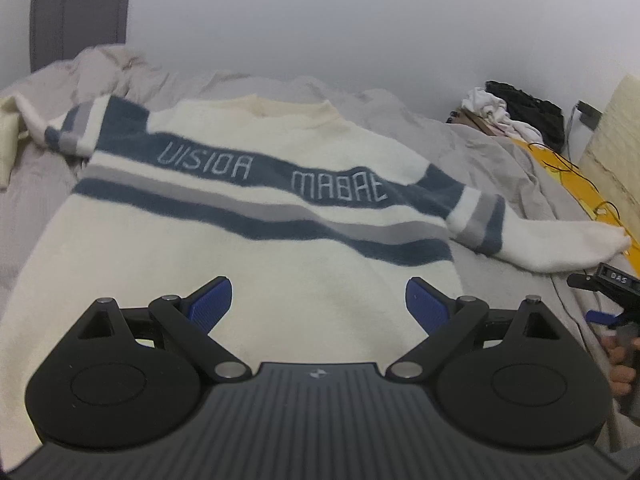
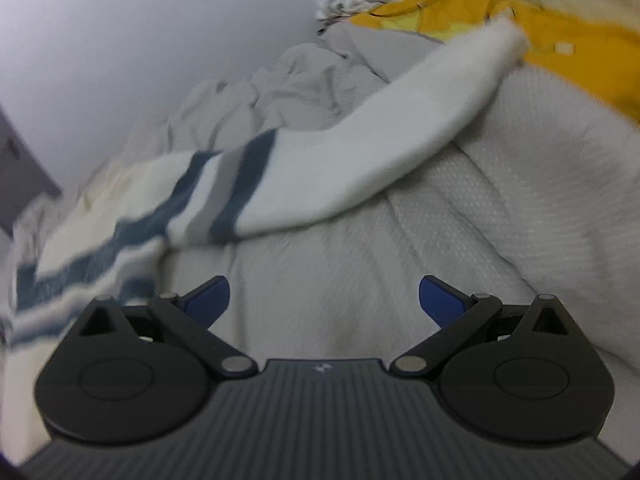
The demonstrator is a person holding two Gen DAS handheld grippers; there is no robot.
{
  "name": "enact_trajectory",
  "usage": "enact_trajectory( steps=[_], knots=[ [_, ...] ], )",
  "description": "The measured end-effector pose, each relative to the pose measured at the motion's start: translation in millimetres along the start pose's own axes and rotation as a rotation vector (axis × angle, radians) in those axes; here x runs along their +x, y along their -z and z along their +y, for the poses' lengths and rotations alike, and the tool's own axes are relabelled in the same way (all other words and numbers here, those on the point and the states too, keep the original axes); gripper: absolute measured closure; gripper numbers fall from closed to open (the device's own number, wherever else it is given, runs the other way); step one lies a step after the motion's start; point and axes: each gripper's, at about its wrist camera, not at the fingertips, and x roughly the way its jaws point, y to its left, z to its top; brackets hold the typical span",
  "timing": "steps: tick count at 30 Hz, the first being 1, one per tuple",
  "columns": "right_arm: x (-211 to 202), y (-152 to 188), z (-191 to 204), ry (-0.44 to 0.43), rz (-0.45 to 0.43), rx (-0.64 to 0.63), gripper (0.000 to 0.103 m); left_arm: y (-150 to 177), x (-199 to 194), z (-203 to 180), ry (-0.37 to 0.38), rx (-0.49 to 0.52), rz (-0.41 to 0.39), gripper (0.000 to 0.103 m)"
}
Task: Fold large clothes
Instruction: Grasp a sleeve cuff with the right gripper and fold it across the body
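A cream sweater [image 1: 224, 256] with blue and grey stripes and pale lettering lies flat, front up, on a grey bed cover [image 1: 500, 168]. Its right sleeve [image 1: 560, 246] stretches out toward the bed's right side; the left sleeve [image 1: 76, 128] is bent back near the shoulder. My left gripper [image 1: 319, 304] hovers open over the sweater's lower body, nothing between its blue pads. In the right wrist view the right gripper [image 2: 324, 300] is open above bare grey cover, with the outstretched sleeve [image 2: 360, 152] lying ahead of it. The right gripper's body [image 1: 612, 288] also shows at the left view's right edge.
A yellow sheet [image 1: 576, 184] with a thin black cable runs along the bed's right side by a pale headboard [image 1: 612, 152]. A heap of white and black clothes [image 1: 512, 112] sits at the far right corner. A grey door [image 1: 80, 8] stands at the back left. A hand [image 1: 620, 364] holds the right gripper.
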Motion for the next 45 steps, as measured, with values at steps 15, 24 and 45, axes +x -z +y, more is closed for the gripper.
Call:
enact_trajectory(
  steps=[15,24,45],
  knots=[
    [112.9,-70.7,-44.9,-0.047,-0.269,0.228,0.042,-2.4,50.8,23.2,-0.064,-0.079,0.077,0.007],
    [102.1,-91.9,-42.7,0.011,-0.38,0.236,0.087,4.4,77.2,28.2,-0.15,0.036,0.167,0.007],
    [-27.5,-141.6,154.5,-0.082,-0.607,-0.286,0.093,-25.9,38.3,101.7,-0.068,-0.124,0.048,0.007]
  ],
)
